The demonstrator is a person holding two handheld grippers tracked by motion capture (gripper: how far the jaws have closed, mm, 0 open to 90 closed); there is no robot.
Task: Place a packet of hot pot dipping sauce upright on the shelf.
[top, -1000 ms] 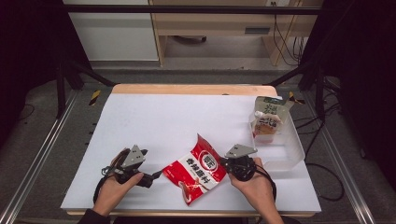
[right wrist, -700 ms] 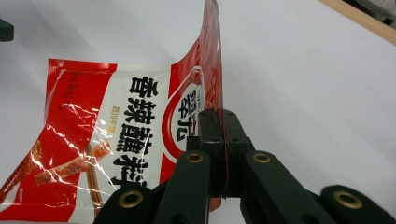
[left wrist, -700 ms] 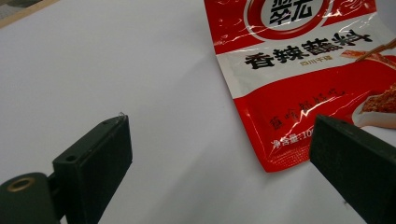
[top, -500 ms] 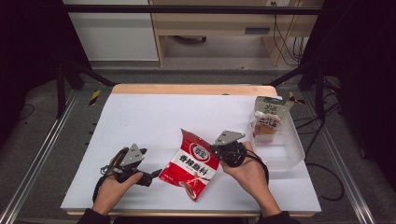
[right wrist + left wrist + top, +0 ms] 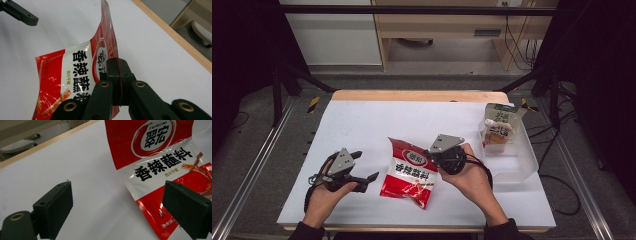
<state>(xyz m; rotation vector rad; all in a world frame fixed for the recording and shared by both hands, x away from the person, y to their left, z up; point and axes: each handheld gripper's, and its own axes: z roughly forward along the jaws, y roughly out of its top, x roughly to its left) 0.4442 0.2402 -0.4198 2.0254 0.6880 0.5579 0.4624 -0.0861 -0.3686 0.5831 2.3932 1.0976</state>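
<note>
While the left gripper gapes wide, the right gripper pinches the red packet — edge clamped.

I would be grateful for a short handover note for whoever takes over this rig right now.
Right gripper: shut on the edge of the red sachet, which it holds partly raised off the white table.
Left gripper: open, holding nothing, low over the table just left of the sachet.
Clear bin: at the table's right side, with a green-and-white carton and a small pouch standing at its far end.
Done: sachet gripped and partly lifted.
Left: probably carry the sachet to the bin and release it; the left gripper is free to help steady it.
</note>
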